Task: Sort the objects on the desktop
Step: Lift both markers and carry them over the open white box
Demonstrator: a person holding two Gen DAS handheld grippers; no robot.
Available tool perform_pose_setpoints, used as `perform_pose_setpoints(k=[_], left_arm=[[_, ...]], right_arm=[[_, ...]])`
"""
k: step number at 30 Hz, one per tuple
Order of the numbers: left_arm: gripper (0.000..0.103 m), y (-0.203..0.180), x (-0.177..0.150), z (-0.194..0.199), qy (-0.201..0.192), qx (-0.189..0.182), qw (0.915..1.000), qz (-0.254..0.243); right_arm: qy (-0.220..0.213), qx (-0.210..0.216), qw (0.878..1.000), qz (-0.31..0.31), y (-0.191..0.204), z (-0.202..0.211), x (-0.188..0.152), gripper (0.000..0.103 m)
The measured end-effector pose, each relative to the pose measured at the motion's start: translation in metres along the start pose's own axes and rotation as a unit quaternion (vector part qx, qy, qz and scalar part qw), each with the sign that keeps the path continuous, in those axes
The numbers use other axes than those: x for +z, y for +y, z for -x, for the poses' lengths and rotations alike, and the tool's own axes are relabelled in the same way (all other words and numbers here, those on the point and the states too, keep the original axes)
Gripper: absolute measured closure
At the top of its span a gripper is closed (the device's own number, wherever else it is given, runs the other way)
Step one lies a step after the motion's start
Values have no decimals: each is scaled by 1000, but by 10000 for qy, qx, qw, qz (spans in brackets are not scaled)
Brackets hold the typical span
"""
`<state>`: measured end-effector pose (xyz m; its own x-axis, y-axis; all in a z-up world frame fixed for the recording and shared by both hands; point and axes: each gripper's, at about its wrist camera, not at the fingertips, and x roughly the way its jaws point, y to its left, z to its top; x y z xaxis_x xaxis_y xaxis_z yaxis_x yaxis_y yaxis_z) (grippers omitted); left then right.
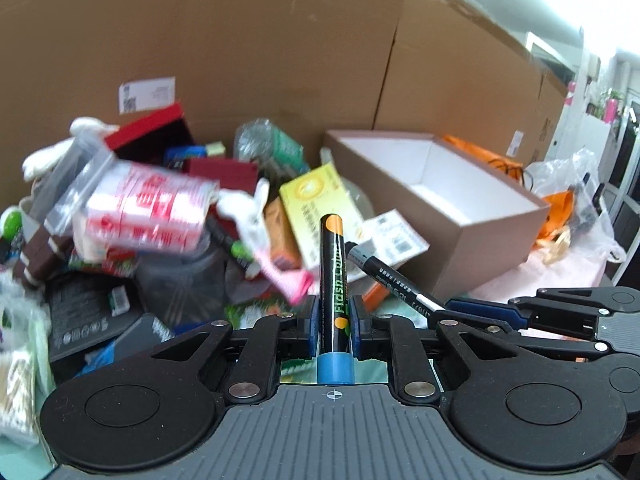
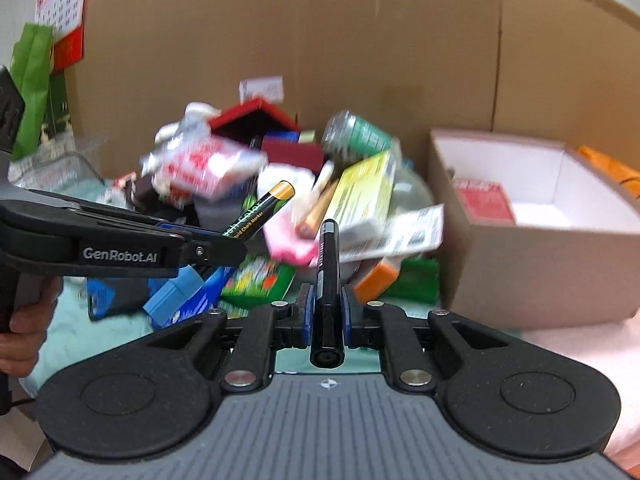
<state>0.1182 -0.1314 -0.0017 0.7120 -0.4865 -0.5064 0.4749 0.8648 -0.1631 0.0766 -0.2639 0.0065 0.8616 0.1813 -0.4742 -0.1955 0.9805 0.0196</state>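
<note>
Left hand-held gripper [image 1: 335,322] pinches a chalk marker [image 1: 335,280] (orange-capped); right hand-held gripper [image 2: 326,312] pinches a black pen [image 2: 328,276].

A black chalk marker [image 1: 335,280] with green lettering, an orange tip end and a blue cap end stands clamped between two blue pads, pointing away and upward. Just to its right, a slimmer black pen [image 2: 328,280] with white print is clamped the same way. Behind both lies a jumbled heap of packets and boxes [image 1: 168,216]. To the right stands an open brown box [image 1: 480,240] with a white inside.
</note>
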Motion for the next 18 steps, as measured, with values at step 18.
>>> perform_pose_setpoints(k=[18], left_arm=[[91,-83,99,-77,-329,-894,9951,-283]], right_arm=[[-654,-1294,9886,-400,-106,-2,61,87]])
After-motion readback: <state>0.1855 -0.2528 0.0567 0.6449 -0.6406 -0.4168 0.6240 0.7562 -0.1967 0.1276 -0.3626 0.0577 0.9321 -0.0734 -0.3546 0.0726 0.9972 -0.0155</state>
